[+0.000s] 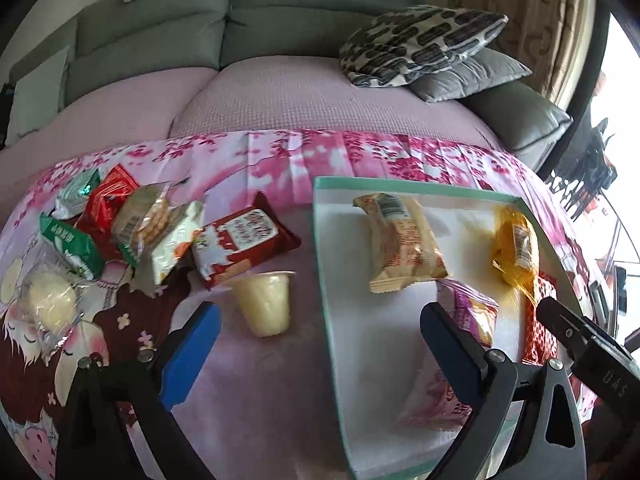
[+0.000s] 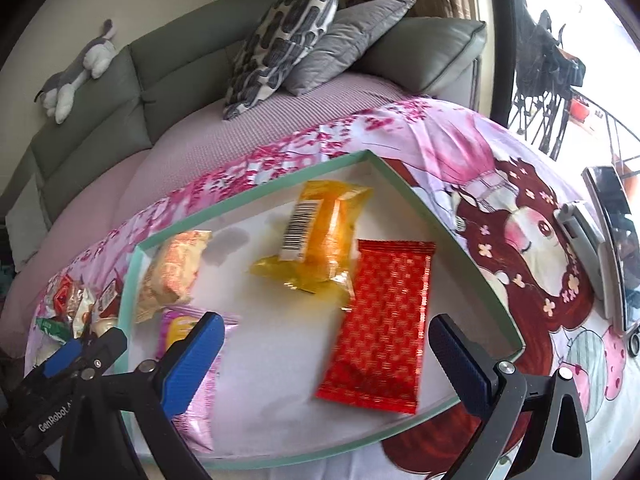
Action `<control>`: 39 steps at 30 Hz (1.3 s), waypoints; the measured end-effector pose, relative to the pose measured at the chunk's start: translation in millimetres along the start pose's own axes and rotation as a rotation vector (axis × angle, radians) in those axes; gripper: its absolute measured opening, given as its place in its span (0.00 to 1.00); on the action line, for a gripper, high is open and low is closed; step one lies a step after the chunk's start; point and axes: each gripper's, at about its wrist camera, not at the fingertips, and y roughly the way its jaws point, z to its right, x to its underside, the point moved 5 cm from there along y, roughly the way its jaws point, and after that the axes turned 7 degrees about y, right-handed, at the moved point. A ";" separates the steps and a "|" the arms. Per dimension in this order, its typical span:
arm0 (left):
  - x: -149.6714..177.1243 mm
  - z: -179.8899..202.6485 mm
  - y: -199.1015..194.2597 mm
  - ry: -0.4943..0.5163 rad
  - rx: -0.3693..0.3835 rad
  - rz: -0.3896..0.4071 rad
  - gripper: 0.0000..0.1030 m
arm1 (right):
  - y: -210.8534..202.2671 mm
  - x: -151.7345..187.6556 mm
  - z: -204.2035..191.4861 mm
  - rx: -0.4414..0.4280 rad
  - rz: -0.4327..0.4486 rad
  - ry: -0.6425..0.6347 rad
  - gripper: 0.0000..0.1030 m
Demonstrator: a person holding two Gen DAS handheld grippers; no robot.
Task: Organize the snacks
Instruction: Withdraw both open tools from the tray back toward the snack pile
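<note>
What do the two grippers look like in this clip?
Both match: the left gripper and right gripper have black angular frames with silver pivot bolts and blue textured finger pads. The left gripper's body reads "GenRobot" in white as seen from the right wrist. No cables or sleeves show.

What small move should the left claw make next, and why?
Probably ease forward and down to close on the jelly cup. The left claw is open and empty, and the cup lies on its side on the cloth just ahead of it, outside the tray, where the yellow packet already lies. The right claw hangs open over the tray.
</note>
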 end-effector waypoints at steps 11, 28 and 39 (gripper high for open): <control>-8.1 -35.0 -18.5 -0.064 -0.022 0.030 0.97 | -4.5 3.3 -42.4 -0.059 0.026 -0.021 1.00; -12.5 -142.4 -41.7 -0.220 -0.131 0.031 0.97 | -0.1 24.3 -138.7 -0.157 0.026 -0.150 0.97; 2.7 -222.2 -38.9 -0.244 -0.245 -0.047 0.97 | 15.5 54.1 -200.4 -0.198 -0.023 -0.266 0.75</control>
